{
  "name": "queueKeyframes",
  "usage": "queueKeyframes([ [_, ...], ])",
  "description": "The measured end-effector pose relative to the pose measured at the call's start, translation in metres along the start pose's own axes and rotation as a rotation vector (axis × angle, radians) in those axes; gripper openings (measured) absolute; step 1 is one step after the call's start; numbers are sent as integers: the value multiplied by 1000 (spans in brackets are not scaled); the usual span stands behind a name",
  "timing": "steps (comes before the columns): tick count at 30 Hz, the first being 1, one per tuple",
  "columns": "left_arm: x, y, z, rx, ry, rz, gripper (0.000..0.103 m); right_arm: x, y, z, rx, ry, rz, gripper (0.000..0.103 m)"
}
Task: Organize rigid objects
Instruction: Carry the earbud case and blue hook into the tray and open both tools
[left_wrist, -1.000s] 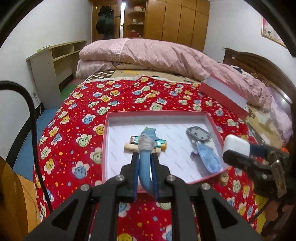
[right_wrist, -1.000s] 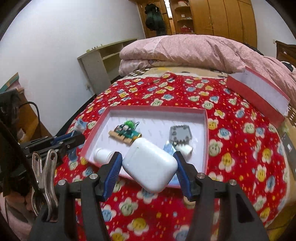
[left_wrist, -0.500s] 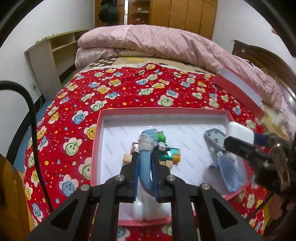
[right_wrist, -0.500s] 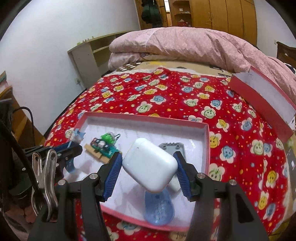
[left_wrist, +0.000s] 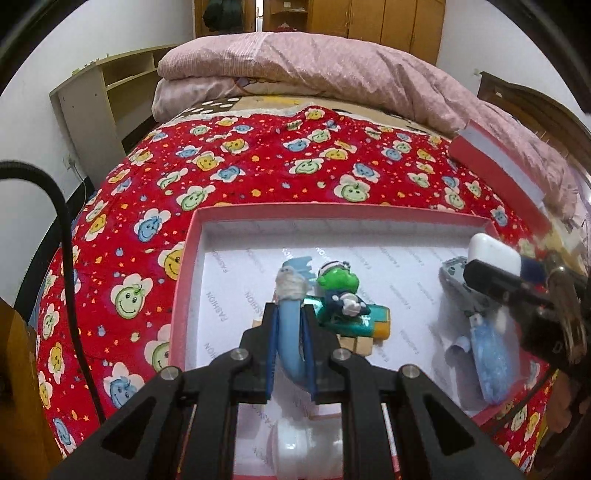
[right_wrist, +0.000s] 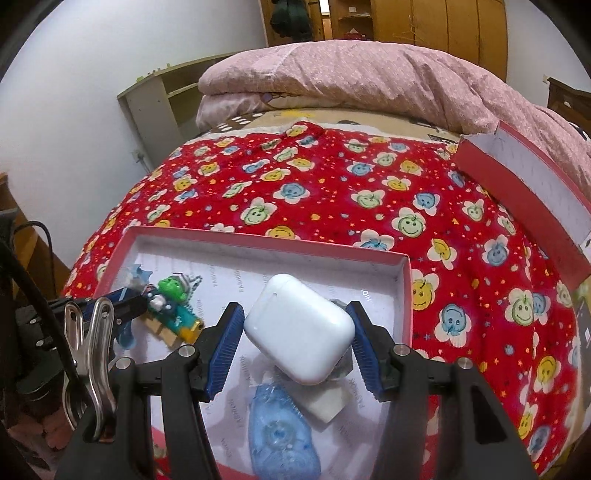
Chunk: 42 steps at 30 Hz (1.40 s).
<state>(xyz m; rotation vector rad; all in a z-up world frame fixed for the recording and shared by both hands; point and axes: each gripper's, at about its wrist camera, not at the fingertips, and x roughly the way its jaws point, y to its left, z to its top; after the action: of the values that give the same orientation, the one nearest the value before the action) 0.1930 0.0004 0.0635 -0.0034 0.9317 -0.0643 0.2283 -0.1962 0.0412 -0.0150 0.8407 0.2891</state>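
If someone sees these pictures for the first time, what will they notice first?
Probably the white earbud case, held between the right gripper fingers above the pink-rimmed tray. Next, the bright red smiley-flower blanket under the tray, and the green frog figure lying inside it.
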Motion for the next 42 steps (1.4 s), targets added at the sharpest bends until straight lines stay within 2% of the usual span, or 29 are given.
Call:
queueKeyframes([
  [3, 2, 0, 0, -3, -5, 4, 13, 4, 0, 1, -8, 3, -11, 58],
  [4, 1, 1, 0, -4, -9, 12, 17, 5, 0, 1, -9, 4, -15, 58],
  [7, 2, 2, 1, -11, -5, 43, 46, 7, 0, 1, -15, 5, -24, 59],
  [8, 1, 2, 1, -11, -8, 53, 50, 8, 1, 0, -21, 9, -27, 59],
  [11, -2, 2, 0, -7, -14, 68, 53, 8, 4, 0, -41, 10, -42, 59],
  [13, -4, 3, -1, -11, -15, 71, 55, 6, 5, 0, -49, -3, -47, 66],
  [15, -8, 4, -2, -13, -18, 74, 55, 1, 7, 1, -54, -21, -42, 69],
  [25, -38, 6, -16, -13, -40, 87, 55, -32, 18, -7, -78, -69, -10, 69],
  [42, -93, -1, -53, -8, -72, 76, 55, -87, 40, -60, -153, -95, 29, 69],
])
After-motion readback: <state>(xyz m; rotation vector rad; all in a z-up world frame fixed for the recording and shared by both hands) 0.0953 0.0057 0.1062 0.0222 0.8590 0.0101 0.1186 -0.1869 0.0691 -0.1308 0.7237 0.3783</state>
